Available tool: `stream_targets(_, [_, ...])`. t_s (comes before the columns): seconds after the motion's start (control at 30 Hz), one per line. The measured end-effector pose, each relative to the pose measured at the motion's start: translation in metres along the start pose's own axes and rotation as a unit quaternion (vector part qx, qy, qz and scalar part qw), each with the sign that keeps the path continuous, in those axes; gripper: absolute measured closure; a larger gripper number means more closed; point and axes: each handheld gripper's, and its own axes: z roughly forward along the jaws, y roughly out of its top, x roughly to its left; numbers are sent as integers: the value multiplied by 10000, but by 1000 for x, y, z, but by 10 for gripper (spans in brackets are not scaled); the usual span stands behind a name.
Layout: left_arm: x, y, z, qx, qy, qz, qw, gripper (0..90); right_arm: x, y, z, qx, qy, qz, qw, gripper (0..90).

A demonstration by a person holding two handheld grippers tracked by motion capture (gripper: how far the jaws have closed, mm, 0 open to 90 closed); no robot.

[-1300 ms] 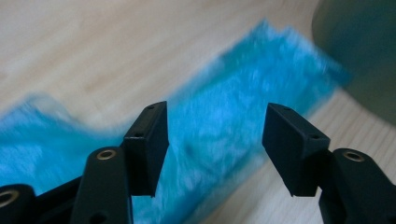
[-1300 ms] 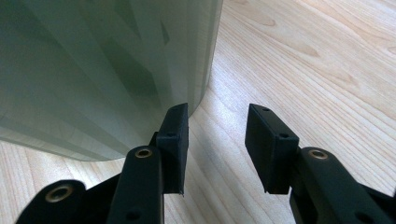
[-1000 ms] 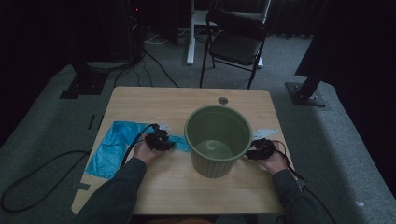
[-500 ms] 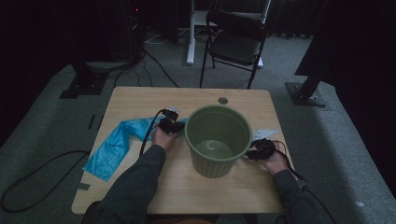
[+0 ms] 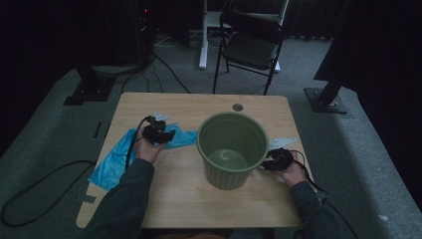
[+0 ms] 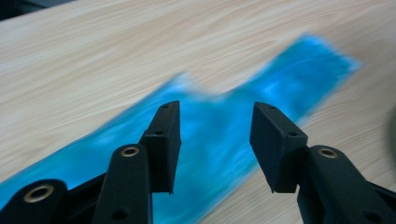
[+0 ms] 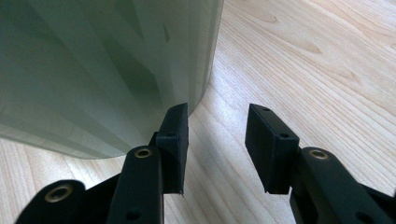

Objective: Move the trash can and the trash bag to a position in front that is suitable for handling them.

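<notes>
A green plastic bin (image 5: 231,149) stands upright in the middle of the wooden table (image 5: 189,194); its ribbed wall (image 7: 102,70) is close in the right gripper view. A crumpled blue plastic bag (image 5: 117,159) lies to its left, one end reaching toward the bin. My left gripper (image 5: 159,133) hovers over that end. Its jaws have just been opening and stand apart above the blurred bag (image 6: 289,79), with nothing between the pads (image 6: 215,112). My right gripper (image 5: 276,159) rests open (image 7: 217,112) low at the bin's right side, one jaw next to the wall.
A black folding chair (image 5: 251,45) stands beyond the table's far edge. Cables (image 5: 40,189) run over the grey carpet at the left. The table has a round grommet hole (image 5: 238,107) behind the bin. A light scrap (image 5: 282,142) lies right of the bin.
My left hand carried the bag's end up and toward the bin, then opened and drew slightly back left. The bag now lies stretched toward the bin. The right hand kept still.
</notes>
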Motion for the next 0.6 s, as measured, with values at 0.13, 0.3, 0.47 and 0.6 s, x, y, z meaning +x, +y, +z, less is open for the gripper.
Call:
stream_targets(0.13, [24, -12, -15, -21, 365, -249, 9990, 511, 1, 1, 0, -20, 3, -28, 10000, 591])
stream_targets(0.3, [50, -26, -26, 28, 751, -559, 9956, 505, 1, 1, 0, -2, 3, -14, 10000, 591])
stream_targets(0.47, [60, -36, -27, 199, 873, -715, 9934, 494, 1, 1, 0, -4, 12, -23, 10000, 591])
stream_targets(0.6, [65, -49, -17, 596, 647, -854, 9925, 552, 1, 1, 0, -7, 10, -32, 10000, 591])
